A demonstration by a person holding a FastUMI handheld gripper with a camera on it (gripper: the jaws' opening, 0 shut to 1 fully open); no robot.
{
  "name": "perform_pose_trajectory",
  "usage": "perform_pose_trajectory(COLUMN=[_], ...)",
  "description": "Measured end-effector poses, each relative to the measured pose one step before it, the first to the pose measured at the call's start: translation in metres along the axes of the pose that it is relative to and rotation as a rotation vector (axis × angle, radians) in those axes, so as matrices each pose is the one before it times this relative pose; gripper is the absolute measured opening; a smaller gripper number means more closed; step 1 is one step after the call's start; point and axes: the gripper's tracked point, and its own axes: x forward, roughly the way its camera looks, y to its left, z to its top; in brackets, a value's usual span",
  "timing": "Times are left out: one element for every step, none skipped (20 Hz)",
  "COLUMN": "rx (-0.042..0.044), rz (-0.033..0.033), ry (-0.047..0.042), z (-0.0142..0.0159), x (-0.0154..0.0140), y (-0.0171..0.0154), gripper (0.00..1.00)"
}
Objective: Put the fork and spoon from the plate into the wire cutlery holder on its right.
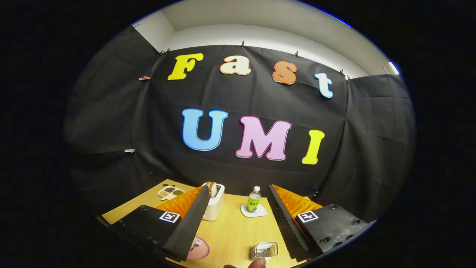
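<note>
gripper high above the table, plate and holder both lying low

hovering wide open, with nothing between the fingers: gripper (238, 219). sitting low at about 7 o'clock from the gap between the fingers, partly hidden behind the left finger: pink plate (200, 250). resting on the plate, tines pointing toward 1 o'clock and handle running back under the finger: fork (196, 244); spoon not being made out here. standing at about 5 o'clock, just inside the right finger and apart from the plate: wire cutlery holder (264, 250), looking empty. judging the coming move as a descent toward 7 o'clock. standing beyond the fingers at 12 o'clock: green bottle (254, 200) on a coaster, with a toaster (214, 201) toward 11 o'clock, on the wooden table (234, 230).
</note>
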Motion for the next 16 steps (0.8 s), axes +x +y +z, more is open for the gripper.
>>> perform_pose_trajectory(rx=[0.00105, -0.00232, -0.00677, -0.00989, -0.00968, -0.00691, -0.00126, 0.0051, 0.0121, 0.02143, 0.03665, 0.04897, 0.0426, 0.03558, 0.02557, 0.02261], rz=[0.03997, 0.0306, 0.03332, 0.03663, 0.03475, 0.03215, 0.02996, 0.03115, 0.033, 0.03858, 0.03764, 0.03254, 0.01, -0.003, -0.00047, -0.00776], ry=[0.04585, 0.03696, 0.04785, 0.05954, 0.07038, 0.07322, 0.08008, 0.08164, 0.08294, 0.08398, 0.08052, 0.06578, 0.05977, 0.04993, 0.04391, 0.03948], z=[-0.01347, -0.01117, -0.01406, -0.01555, -0.01869, -0.01952, -0.02224, -0.0222, -0.02221, -0.02065, -0.01701, -0.014, -0.0134, -0.01019, -0.00984, -0.00637], x=[0.00095, 0.00047, 0.00316, 0.00301, 0.00405, 0.00496, 0.00885, 0.00847, 0.0106, 0.01247, 0.01433, 0.01413, 0.01517, 0.01455, 0.01395, 0.01304], y=[0.0128, 0.00865, 0.01047, 0.01131, 0.01018, 0.01018, 0.01073, 0.01068, 0.01099, 0.00974, 0.00784, 0.00432, 0.00274, -0.00467, -0.0045, -0.00218], gripper=[0.98, 0.98, 0.98, 0.98, 0.98, 0.98, 0.97, 0.96, 0.97, 0.96, 0.94, 0.93, 0.9, 0.89, 0.89, 0.88])
